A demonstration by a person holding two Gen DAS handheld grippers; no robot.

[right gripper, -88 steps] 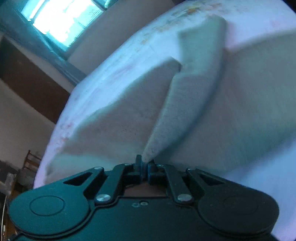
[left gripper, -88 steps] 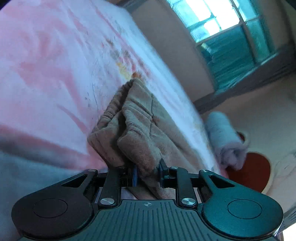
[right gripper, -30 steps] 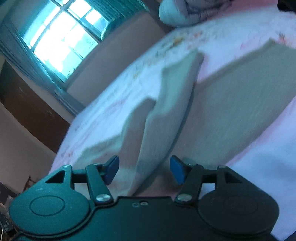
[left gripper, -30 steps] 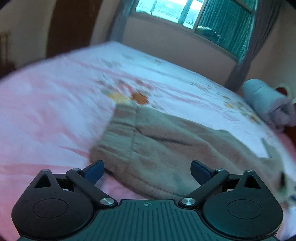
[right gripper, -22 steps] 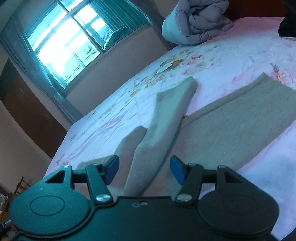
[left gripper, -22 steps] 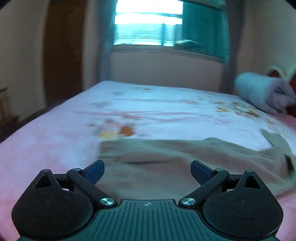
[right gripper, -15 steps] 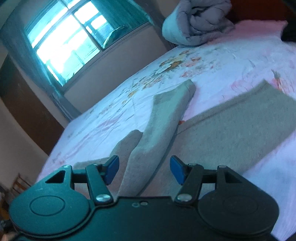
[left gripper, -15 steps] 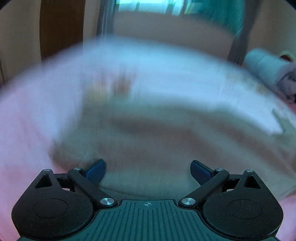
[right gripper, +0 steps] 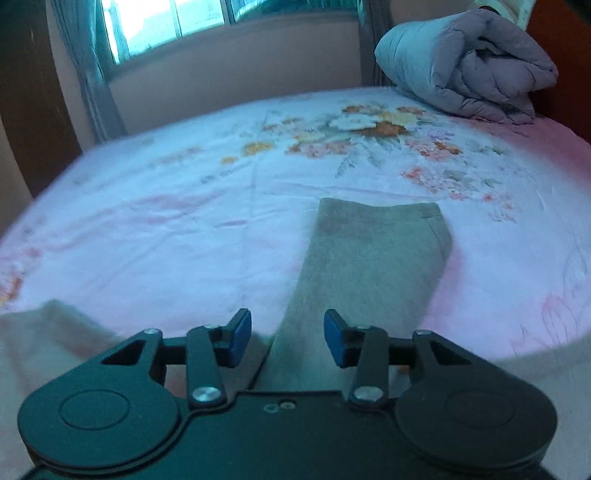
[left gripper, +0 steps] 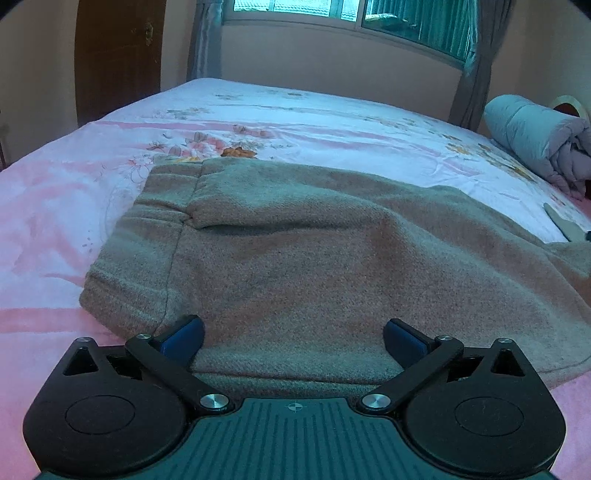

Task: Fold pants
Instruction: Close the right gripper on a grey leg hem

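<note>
Grey-brown fleece pants [left gripper: 295,251] lie flat on the bed, waistband to the left in the left wrist view. My left gripper [left gripper: 293,341] stands wide open just above the near edge of the waist part, nothing pinched. In the right wrist view one pant leg [right gripper: 369,258] runs away from the camera, its cuff at the far end. My right gripper [right gripper: 288,336] hovers over the near part of that leg; its jaws are closing, with the cloth below and between them, and the blue pads do not press on it.
The bed carries a pink and white floral sheet [left gripper: 258,118]. A rolled grey quilt [right gripper: 469,62] lies at the head of the bed, also seen as the quilt [left gripper: 535,136] at the right. A window and curtains [left gripper: 332,11] sit behind.
Both grippers let go of the pants, which now lie spread flat. The right view swung from the doubled legs to face along one leg, and its jaws narrowed. The left gripper dropped closer to the waist.
</note>
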